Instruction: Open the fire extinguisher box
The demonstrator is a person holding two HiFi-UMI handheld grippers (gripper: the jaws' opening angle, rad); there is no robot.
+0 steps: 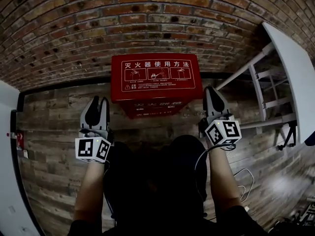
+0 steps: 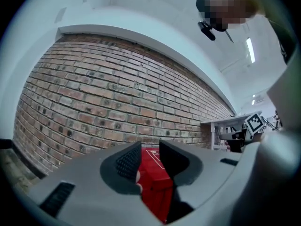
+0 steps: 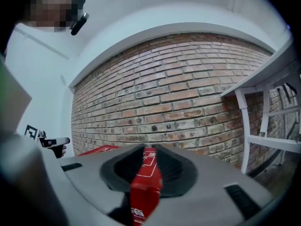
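Note:
A red fire extinguisher box (image 1: pixel 155 80) stands on the wooden floor against the brick wall, its lid closed and printed with white instruction pictures. My left gripper (image 1: pixel 97 101) hovers at the box's left front corner. Its jaws are a little apart with nothing between them, and the box (image 2: pixel 157 182) shows through the gap of the left gripper (image 2: pixel 150 147). My right gripper (image 1: pixel 210 90) hovers just off the box's right edge, fingers together and holding nothing. In the right gripper view a strip of the box (image 3: pixel 145 187) shows beyond that gripper (image 3: pixel 145 147).
The brick wall (image 1: pixel 123 23) runs right behind the box. A white metal frame table (image 1: pixel 275 82) stands close on the right. A white panel (image 1: pixel 7 156) lines the left edge. A thin cable (image 1: pixel 246 178) lies on the floor at the right.

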